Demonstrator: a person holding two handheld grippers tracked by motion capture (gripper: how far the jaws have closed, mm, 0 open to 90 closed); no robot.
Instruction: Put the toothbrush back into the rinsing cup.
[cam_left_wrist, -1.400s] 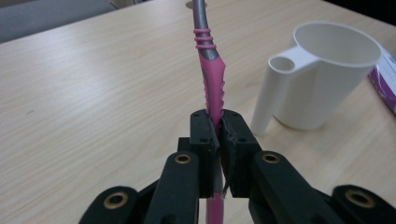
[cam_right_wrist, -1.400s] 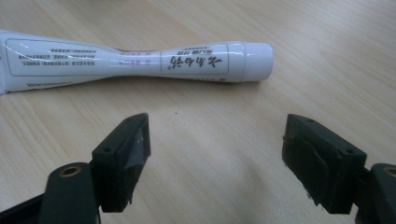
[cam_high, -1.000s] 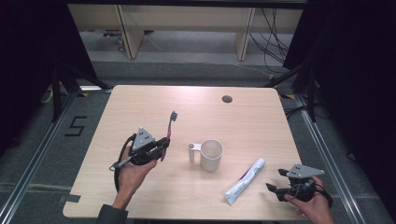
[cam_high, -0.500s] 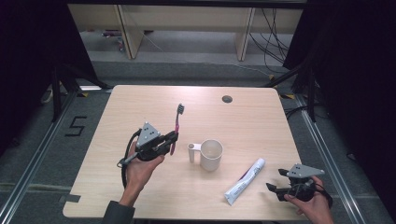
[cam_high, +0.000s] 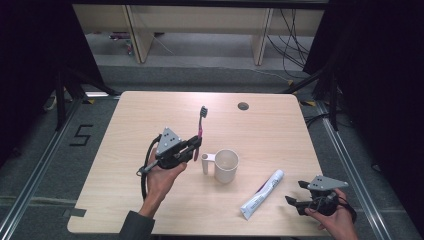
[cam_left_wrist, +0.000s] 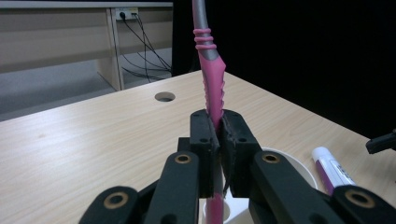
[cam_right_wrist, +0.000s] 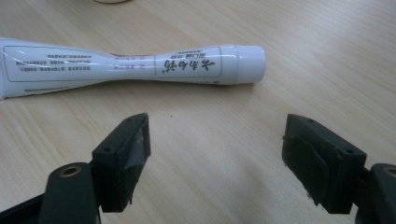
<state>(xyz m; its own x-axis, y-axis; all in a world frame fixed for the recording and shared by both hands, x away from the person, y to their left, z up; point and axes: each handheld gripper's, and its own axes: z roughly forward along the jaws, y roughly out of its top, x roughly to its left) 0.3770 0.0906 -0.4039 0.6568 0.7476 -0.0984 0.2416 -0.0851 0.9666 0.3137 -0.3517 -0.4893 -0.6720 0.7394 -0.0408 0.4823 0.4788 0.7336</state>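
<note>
While the left tongs (cam_high: 196, 145) clamp the pink handle of a toothbrush (cam_high: 201, 123), holding it upright above the desk (cam_high: 125, 125) just left of the white mug (cam_high: 226, 166), the right tongs (cam_high: 296, 192) rest wide apart near a toothpaste tube (cam_high: 262, 194).

Black two-jaw left gripper (cam_high: 192, 146) and right gripper (cam_high: 296, 193) carry grey triangular plates, brass-ringed pivots, black cables; dark sleeve (cam_high: 134, 227).

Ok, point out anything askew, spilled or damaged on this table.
Nothing stands out. The mug stands upright, the toothpaste tube lies capped and unspilled beside it, and the left gripper clamps the toothbrush cleanly by its handle.
</note>
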